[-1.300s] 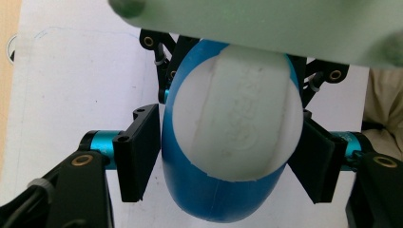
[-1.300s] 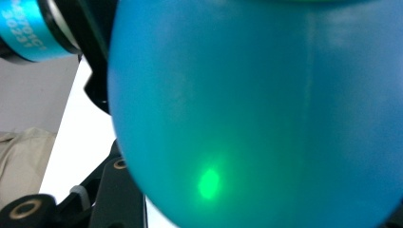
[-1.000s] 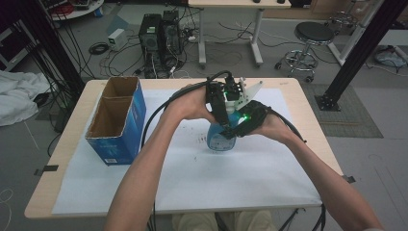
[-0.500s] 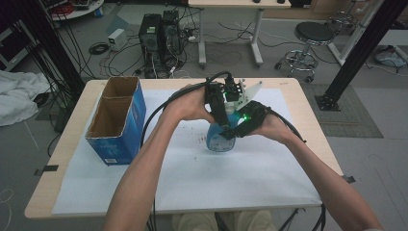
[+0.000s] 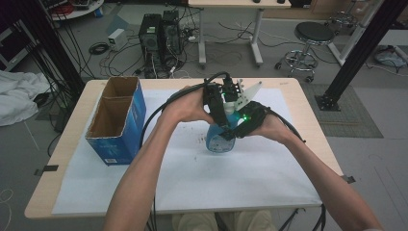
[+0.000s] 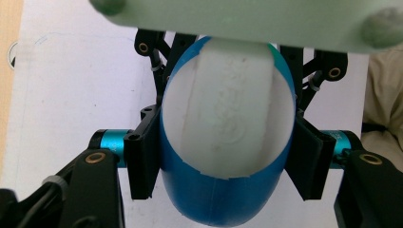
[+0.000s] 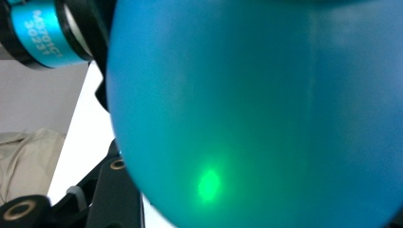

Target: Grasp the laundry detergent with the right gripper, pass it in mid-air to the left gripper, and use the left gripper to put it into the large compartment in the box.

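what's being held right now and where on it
The blue bottle: the left gripper clamps its body on both sides; the right gripper sits against it, grip unclear.

"M0701C1 30231" on teal cylinder (image 7: pixel 40 35) (claw part)

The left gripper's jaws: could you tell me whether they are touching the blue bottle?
Touching. In the left gripper view, both black pads of the left gripper press flat against the sides of the blue bottle, with no gap.
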### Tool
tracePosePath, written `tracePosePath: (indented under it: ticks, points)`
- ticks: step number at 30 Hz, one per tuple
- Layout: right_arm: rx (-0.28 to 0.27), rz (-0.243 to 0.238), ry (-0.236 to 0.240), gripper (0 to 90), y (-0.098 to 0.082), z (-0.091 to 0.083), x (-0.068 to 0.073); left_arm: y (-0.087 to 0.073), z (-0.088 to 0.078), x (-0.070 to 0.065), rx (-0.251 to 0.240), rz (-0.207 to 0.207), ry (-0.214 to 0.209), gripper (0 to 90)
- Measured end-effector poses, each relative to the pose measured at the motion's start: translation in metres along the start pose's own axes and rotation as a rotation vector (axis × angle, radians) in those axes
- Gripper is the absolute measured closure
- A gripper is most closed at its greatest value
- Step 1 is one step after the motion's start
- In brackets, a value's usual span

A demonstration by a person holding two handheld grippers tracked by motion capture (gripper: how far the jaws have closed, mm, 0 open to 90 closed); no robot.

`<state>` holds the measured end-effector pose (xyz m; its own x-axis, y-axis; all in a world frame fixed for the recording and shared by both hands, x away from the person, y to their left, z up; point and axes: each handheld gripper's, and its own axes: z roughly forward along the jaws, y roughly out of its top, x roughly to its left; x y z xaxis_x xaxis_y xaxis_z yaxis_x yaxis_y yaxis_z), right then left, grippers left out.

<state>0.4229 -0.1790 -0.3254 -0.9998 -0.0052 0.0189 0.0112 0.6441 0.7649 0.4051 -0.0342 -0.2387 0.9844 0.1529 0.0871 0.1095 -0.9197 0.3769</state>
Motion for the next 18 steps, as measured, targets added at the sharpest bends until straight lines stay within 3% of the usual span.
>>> tracePosePath:
  ticks: [7,18]
  points:
    - [-0.024,0.026,0.008,36.7,0.0004,-0.0021,-0.0007,-0.0012,0.0029,0.0007,0.018,-0.005,0.003,37.6]
    - [0.022,0.011,-0.013,31.8,-0.0021,0.0001,-0.0023,-0.0034,0.0001,0.0006,0.012,-0.01,0.0,37.6]
